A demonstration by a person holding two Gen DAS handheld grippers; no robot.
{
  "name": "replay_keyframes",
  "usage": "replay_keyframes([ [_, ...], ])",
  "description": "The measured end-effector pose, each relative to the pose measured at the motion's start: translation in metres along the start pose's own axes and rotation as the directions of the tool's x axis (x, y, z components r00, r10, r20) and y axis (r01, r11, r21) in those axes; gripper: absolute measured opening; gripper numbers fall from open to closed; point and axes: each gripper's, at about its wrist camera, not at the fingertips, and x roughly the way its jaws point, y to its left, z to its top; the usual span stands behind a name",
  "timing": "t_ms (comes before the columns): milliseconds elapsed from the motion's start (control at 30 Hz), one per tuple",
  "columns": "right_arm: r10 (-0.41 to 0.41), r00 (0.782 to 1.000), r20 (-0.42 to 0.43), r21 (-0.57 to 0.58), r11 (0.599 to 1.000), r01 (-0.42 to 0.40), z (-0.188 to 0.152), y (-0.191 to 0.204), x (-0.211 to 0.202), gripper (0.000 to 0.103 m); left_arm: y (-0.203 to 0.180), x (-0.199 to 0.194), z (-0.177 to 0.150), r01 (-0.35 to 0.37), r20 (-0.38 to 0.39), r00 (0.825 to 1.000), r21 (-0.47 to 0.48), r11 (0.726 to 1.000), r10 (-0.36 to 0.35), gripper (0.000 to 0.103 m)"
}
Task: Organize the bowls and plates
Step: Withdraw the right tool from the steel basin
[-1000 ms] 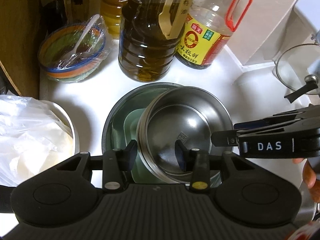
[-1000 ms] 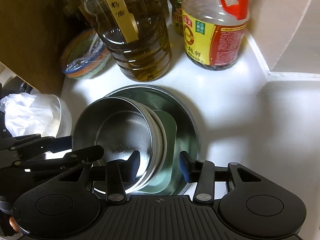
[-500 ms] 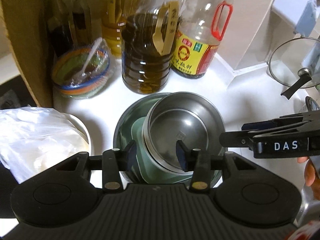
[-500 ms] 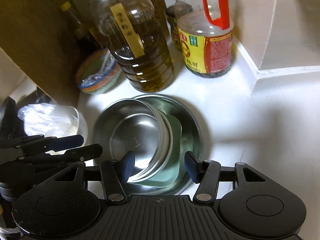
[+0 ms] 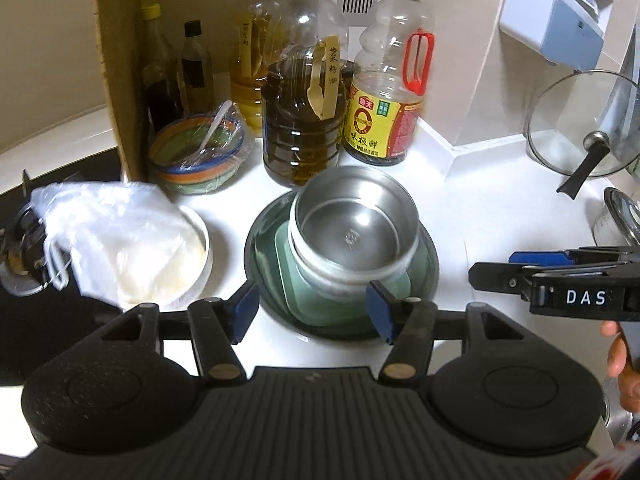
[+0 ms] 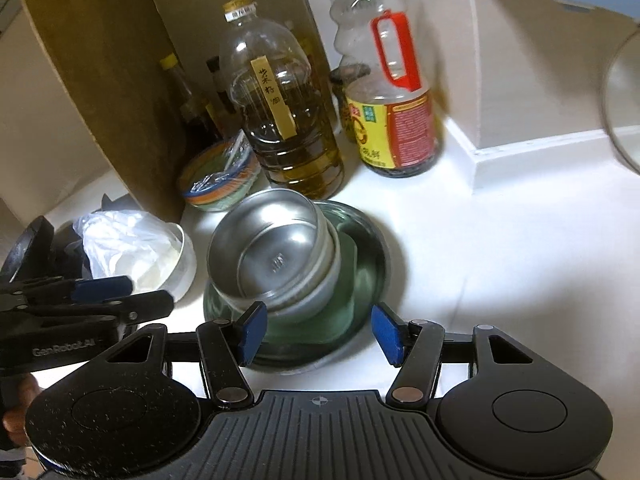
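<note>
You see a brushed, shiny steel bowl on a matt green plastic tray, in a glossy metal plate. Counter: smooth, glossy white. Bottles: clear plastic.

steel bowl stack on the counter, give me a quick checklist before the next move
1. Left gripper free: ok, its jaws have just been opening and nothing is between them.
2. Right gripper free: ok, jaws open, nothing held.
3. Round stainless steel bowl nested: ok, it sits in another bowl on the pale green square plate inside the dark round metal dish.
4. Stack centred: not ok, the steel bowl sits off-centre on the dish, toward the bottles.
5. Room behind the stack: not ok, the big clear oil bottle stands right behind it.
6. White bowl holding a plastic bag clear of the dish: ok, a gap shows.
</note>
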Motion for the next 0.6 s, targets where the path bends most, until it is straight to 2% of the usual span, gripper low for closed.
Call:
replay_keyframes([
  [300,-0.014,0.998,0.068,0.002,1.000,0.014,-0.056,-0.005,-0.048,0.059,-0.028,-0.037,-0.048,-0.027,0.026,0.999,-0.006,1.000,0.027,0.057],
  [600,-0.021,0.995,0.102,-0.005,1.000,0.022,-0.111,-0.005,-0.095,0.059,-0.061,-0.073,-0.096,-0.017,0.036,0.999,-0.009,1.000,0.017,0.057],
])
